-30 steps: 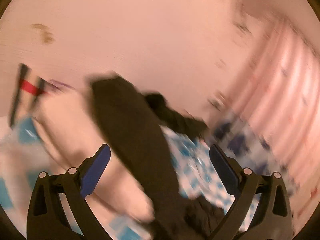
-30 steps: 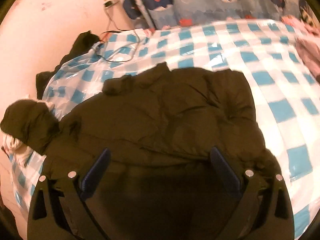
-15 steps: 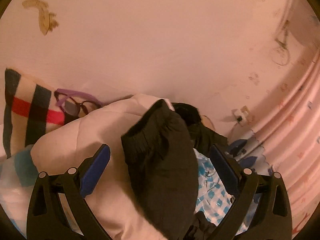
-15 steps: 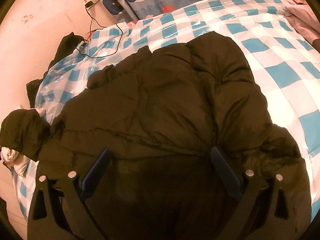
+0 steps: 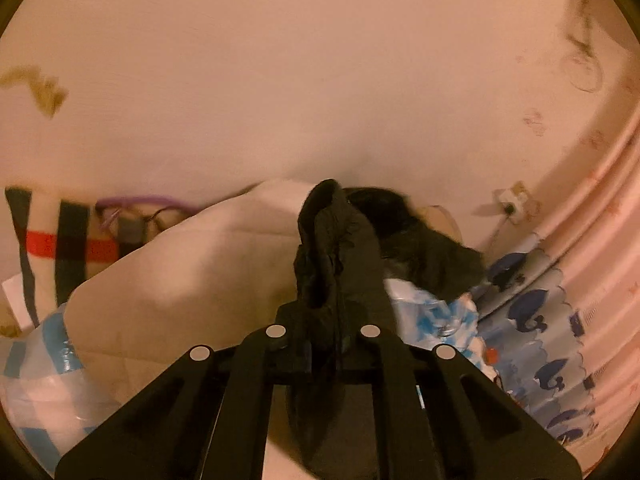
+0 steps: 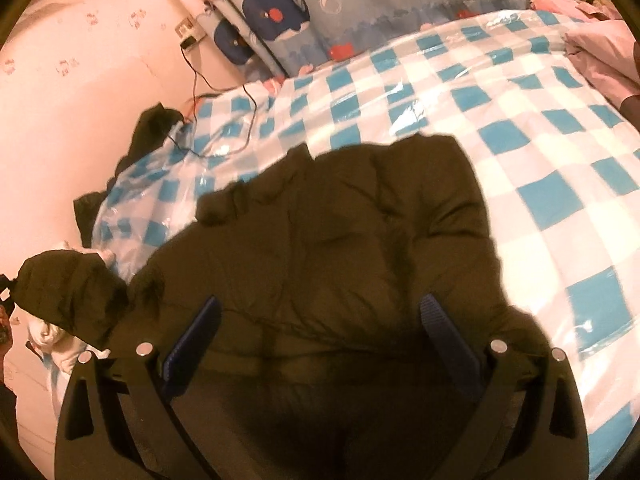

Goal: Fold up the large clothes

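1. Left wrist view: my left claw [image 5: 324, 340] is clamped tight on a sleeve [image 5: 336, 248] of the dark puffer jacket [image 6: 340, 248].
2. My right claw [image 6: 316, 336] gapes wide above the jacket, holding nothing.
3. Jacket lies spread across the blue-checked bed [image 6: 540, 128].
4. Whale curtain [image 6: 360, 4] and pink wall [image 5: 280, 80] stand behind.

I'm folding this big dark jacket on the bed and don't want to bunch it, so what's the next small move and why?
Probably carry the sleeve across onto the jacket body. The left tool is shut on the sleeve, which hangs off the side over a pale quilt, while the body lies flat on the checked cover. The right tool is open above it.
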`<action>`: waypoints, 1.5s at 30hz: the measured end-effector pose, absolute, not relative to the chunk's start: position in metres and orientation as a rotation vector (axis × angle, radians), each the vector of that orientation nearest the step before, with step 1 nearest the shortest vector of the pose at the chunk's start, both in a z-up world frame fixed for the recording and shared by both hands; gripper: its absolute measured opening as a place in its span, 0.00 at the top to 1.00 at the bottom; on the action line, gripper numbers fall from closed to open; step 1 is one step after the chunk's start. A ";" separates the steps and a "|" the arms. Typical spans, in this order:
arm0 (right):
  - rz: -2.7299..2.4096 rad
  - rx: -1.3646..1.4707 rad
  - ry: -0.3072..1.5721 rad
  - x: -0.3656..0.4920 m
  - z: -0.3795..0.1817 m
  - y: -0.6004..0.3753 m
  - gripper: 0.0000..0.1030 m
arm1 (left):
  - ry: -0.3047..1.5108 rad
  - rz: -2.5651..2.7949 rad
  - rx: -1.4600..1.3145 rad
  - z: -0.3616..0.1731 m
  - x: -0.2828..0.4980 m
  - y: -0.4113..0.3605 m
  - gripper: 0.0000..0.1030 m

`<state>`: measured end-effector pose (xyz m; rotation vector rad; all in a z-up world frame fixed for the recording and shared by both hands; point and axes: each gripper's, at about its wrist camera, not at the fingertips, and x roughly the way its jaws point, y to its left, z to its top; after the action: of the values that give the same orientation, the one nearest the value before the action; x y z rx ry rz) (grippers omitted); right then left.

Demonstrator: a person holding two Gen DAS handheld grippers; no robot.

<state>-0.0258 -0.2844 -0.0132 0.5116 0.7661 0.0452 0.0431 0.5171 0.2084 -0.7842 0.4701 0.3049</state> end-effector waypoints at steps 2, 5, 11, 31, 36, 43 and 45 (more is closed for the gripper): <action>0.039 0.511 0.764 -0.032 -0.008 -0.292 0.07 | 0.430 0.246 -0.753 0.231 0.043 0.492 0.95; 0.034 0.540 0.760 -0.045 -0.006 -0.305 0.07 | 0.404 0.155 -0.709 0.265 0.042 0.450 0.95; 0.035 0.575 0.737 -0.074 -0.008 -0.325 0.07 | 0.379 -0.007 -0.603 0.319 0.047 0.347 0.95; 0.057 0.919 0.592 -0.120 -0.008 -0.398 0.07 | 0.656 -0.512 -0.316 0.240 0.075 -0.065 0.95; 0.052 0.983 0.567 -0.125 -0.007 -0.411 0.07 | 0.750 -0.548 -0.278 0.172 0.079 -0.117 0.95; 0.041 1.064 0.548 -0.131 -0.009 -0.425 0.07 | 0.832 -0.552 -0.178 0.099 0.078 -0.175 0.95; 0.039 1.084 0.538 -0.133 -0.009 -0.429 0.07 | 0.855 -0.550 -0.154 0.083 0.078 -0.186 0.95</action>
<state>-0.1335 -0.4291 -0.0090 1.0842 0.5379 0.0392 0.0779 -0.1856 0.0829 -0.1544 0.8548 -0.5501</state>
